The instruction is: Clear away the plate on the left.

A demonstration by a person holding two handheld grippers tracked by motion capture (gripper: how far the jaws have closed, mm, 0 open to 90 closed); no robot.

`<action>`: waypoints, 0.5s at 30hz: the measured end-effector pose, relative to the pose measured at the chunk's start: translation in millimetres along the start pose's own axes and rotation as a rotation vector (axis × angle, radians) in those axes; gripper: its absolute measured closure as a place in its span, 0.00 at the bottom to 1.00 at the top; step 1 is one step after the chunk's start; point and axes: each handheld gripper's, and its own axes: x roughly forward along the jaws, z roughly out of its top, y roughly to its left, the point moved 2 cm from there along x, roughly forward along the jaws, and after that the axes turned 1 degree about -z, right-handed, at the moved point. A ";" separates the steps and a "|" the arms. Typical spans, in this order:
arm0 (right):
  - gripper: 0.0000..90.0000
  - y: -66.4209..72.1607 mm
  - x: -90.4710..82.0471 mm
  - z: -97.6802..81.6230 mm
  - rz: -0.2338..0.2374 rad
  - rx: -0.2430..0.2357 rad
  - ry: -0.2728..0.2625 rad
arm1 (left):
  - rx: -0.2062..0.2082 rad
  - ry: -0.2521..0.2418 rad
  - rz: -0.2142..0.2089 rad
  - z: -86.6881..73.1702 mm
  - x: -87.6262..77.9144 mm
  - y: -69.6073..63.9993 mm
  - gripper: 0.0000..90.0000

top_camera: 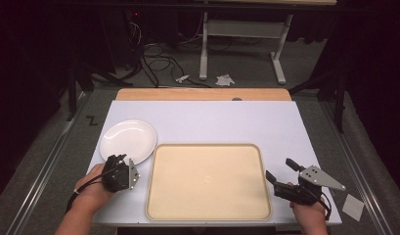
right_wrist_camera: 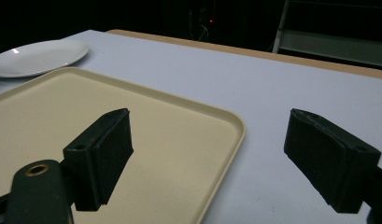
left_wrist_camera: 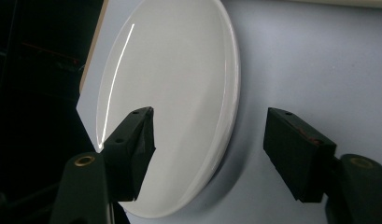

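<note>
Lying flat at the table's (top_camera: 212, 117) ten o'clock, the white plate (top_camera: 128, 140) is bare; round, it has no long axis. The left gripper (top_camera: 120, 159) straddles its near rim, jaws spread, not pinching. At six o'clock the beige tray (top_camera: 207, 182) holds nothing. The right gripper (top_camera: 280, 170), jaws spread, straddles the tray's right edge. No writing is readable.
</note>
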 end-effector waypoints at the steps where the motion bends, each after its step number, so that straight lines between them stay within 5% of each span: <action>1: 0.18 0.4 0.2 0.1 0.002 -0.002 0.000 | 0.001 0.007 0.002 -0.5 0.5 0.3 0.40; 15: 0.18 1.0 -1.7 0.6 0.004 -0.001 -0.001 | -0.021 0.016 -0.028 -2.5 7.0 -3.8 0.48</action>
